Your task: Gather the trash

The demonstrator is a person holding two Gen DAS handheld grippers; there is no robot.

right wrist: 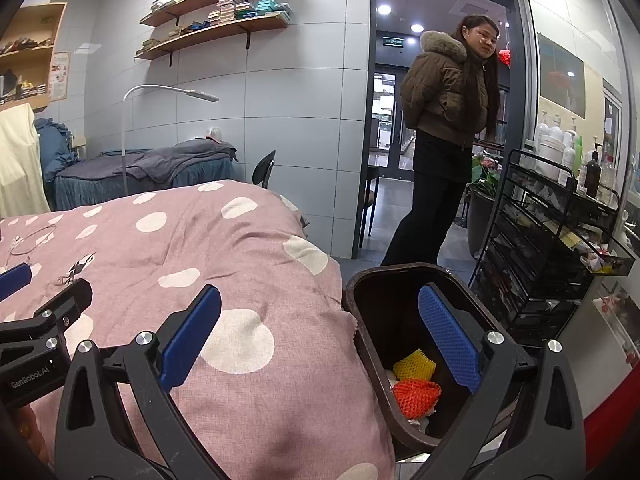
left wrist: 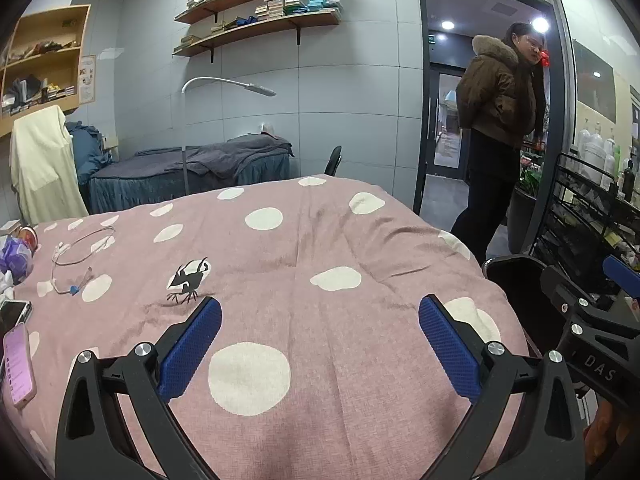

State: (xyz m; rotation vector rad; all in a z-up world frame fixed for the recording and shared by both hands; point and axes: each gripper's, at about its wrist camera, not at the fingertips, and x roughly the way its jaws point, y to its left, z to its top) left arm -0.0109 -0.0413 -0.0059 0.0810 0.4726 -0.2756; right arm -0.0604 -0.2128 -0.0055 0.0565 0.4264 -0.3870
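Both my tongs are wide and empty: left tongs (left wrist: pixel 320 320) over the bed (left wrist: pixel 280 248), right tongs (right wrist: pixel 320 320) by the bin (right wrist: pixel 360 300). Remaining trash, the tube (left wrist: pixel 76 256) and wrappers (left wrist: pixel 14 258), lies far left; I'd reach left, pinch low, avoid the phones (left wrist: pixel 18 364).

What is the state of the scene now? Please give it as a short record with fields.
surface: pink blanket with white dots
bin: dark trash bin beside the blanket edge, on the right
bin contents: yellow foam net and orange foam net
left gripper: open, holds nothing, above the blanket
right gripper: open, holds nothing, one finger over the bin
items on the blanket: thin tube, two phones at the left edge
bystander: person in brown jacket at the doorway
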